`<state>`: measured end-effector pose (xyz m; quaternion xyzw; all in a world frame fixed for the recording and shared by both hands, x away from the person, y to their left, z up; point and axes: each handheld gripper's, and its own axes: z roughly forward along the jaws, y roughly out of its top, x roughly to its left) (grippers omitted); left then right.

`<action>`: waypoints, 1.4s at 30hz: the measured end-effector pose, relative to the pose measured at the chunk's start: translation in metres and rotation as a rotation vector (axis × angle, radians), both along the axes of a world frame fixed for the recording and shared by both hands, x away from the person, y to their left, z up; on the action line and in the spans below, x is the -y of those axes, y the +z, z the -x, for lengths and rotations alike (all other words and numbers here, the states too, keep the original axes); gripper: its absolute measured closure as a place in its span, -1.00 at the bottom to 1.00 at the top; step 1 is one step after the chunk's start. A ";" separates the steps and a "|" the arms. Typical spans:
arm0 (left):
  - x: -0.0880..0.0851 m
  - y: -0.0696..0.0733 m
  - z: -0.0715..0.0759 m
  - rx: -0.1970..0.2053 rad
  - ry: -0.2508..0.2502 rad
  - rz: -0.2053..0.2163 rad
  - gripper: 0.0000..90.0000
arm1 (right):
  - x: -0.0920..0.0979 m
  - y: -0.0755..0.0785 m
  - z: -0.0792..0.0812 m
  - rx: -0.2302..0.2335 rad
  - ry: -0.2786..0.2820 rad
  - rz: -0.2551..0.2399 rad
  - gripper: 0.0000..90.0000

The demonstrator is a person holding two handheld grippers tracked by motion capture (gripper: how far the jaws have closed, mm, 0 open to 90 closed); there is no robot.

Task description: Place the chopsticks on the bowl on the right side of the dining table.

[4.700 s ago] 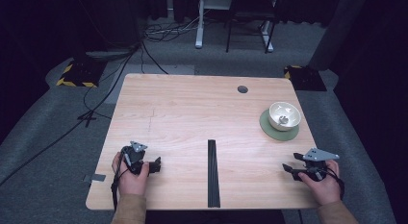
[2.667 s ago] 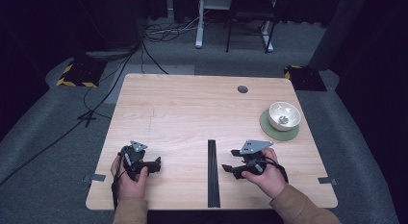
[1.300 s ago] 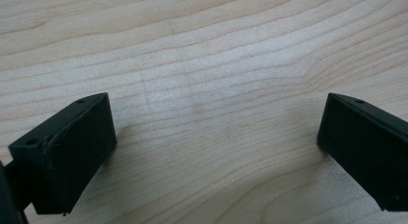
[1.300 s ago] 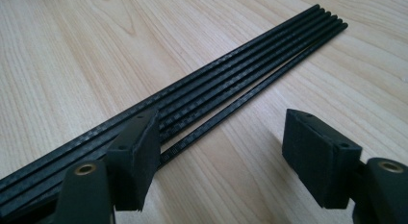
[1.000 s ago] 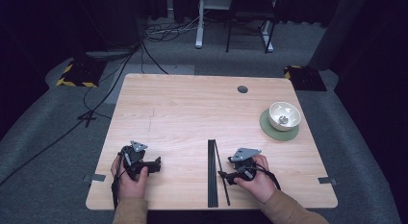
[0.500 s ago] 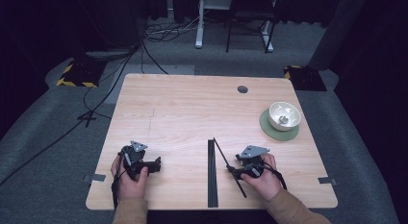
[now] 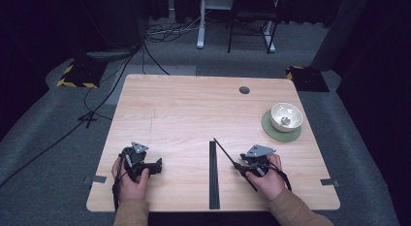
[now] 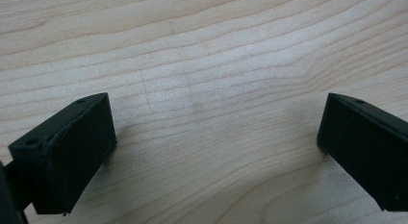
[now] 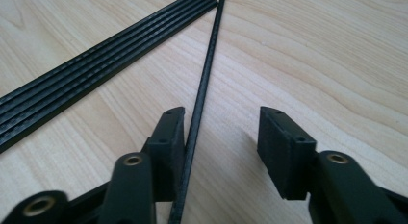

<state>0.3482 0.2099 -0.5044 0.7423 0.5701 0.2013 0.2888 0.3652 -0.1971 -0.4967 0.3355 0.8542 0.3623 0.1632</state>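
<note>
Work in hand: the right tongs (image 7: 241, 167) are taking one thin black rod (image 7: 224, 152) that has been drawn away from the bundle of black rods (image 7: 213, 175) on the counter (image 7: 194, 114).
Where the rod lies: on the counter wood, just right of the bundle; its far tip touches or nearly touches the bundle's far end, while its near end has swung out toward the person's right hand (image 7: 264, 175).
Long axis: slanted, running from the bundle's far end back and rightward through the right tongs (image 9: 222, 137); the bundle itself runs straight away from the person.
Rod against the jaws: in the right gripper view the rod (image 9: 204, 84) passes between the jaws, tight against the left-hand one, with a clear gap to the other.
Right tongs, state: part-closed and just now closing, but not yet clamped; only one pad touches the rod.
Left tongs, state: released, jaws wide apart over bare wood (image 8: 211, 118), resting well left of the bundle (image 7: 156, 165).
Nearer hand: the right, by far.
Next move, as I judge it: close the gap squarely so the rod is pinched rather than rolled aside.
Rod's look: long, very slender, matt black with a faint woven sheen, straight.
Bundle's look: several like rods side by side (image 9: 96, 75).
Also there: a white bowl (image 7: 286, 116) on a green mat (image 7: 271, 130), far right.
</note>
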 end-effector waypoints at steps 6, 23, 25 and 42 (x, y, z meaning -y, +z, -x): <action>0.000 0.000 0.000 0.000 0.000 0.000 -1.00 | 0.006 0.002 0.004 -0.024 0.007 0.005 0.46; 0.000 0.000 0.000 0.000 0.000 0.000 -1.00 | 0.020 0.002 -0.006 -0.047 -0.059 -0.039 0.93; 0.000 0.000 0.000 0.000 0.000 0.000 -1.00 | 0.020 0.002 -0.006 -0.053 -0.057 -0.042 0.93; 0.000 0.000 -0.007 0.001 -0.020 0.006 -1.00 | 0.054 0.059 0.009 0.008 0.022 -0.107 0.93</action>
